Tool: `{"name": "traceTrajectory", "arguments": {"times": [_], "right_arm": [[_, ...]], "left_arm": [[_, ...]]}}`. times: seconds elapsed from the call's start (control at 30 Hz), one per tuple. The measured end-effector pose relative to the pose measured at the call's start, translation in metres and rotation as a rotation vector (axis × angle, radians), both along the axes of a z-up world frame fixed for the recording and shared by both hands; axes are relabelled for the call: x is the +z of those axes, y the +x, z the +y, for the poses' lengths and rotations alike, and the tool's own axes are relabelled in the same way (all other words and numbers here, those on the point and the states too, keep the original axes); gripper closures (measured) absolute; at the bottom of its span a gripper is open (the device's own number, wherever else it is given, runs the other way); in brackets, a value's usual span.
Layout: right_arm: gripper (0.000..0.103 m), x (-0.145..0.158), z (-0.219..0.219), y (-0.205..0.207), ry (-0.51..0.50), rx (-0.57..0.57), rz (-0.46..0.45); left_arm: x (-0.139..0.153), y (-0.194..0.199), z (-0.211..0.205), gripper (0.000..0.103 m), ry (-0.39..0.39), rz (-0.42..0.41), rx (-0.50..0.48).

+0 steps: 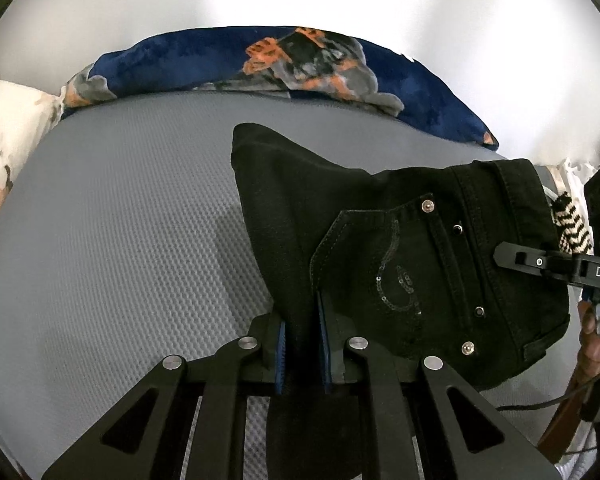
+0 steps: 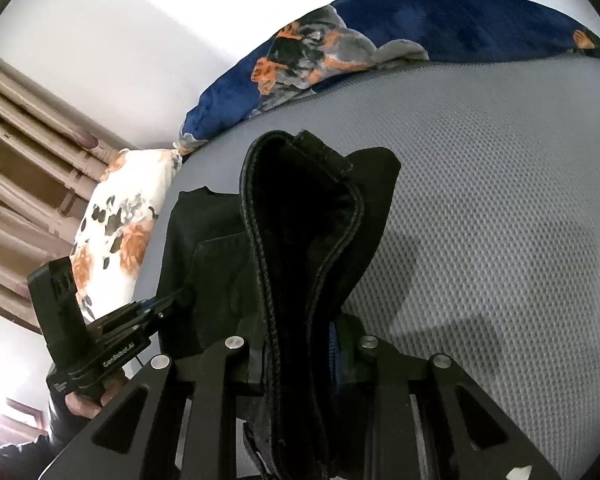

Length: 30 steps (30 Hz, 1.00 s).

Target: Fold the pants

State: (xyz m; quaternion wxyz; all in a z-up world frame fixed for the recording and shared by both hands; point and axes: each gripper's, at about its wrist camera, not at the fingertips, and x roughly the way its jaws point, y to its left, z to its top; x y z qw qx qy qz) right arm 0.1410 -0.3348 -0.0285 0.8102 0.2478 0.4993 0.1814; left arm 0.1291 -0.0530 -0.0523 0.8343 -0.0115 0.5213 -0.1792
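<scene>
- The black denim pants with the sequinned back pocket point(image 1: 400, 248) are bunched and held up above the grey textured mattress surface point(image 1: 120, 220); only the far end of the cloth appears to reach it.
- Your left gripper point(image 1: 302, 336) has its blue-padded fingers point(image 1: 281, 344) closed narrow on a black fold of the pants beside the pocket.
- Your right gripper point(image 2: 300, 352) is clamped on the thick stitched waistband point(image 2: 268, 264), which runs straight up between its jaws.
- Expect heavy, fairly stiff cloth: seams and waistband resist bending, while the single-layer leg panel sags freely.
- Denim grips well on the pads, so slipping is unlikely; rivets and sequins are hard spots, so avoid pinching across them.
- Take hold on the waistband or a doubled seam, both grips at matching height, so that the weight hangs evenly.
- The blue velvet blanket with orange and grey print point(image 1: 300, 64) lies well apart along the far edge.
</scene>
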Motion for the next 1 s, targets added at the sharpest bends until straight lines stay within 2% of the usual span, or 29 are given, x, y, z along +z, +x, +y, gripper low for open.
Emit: {"name": "traceTrajectory", "arguments": {"times": [0.6,1.0], "right_arm": [[0.082,-0.001,0.023,0.087,-0.019,0.019,0.003],[0.082,-0.005,0.03,0.127,-0.036,0.036,0.003]], "left_arm": [[-0.014,0.082,0.02,0.09,-0.009,-0.005,0.036],[-0.024,0.12,0.026,0.089,-0.005,-0.011,0.061]]}}
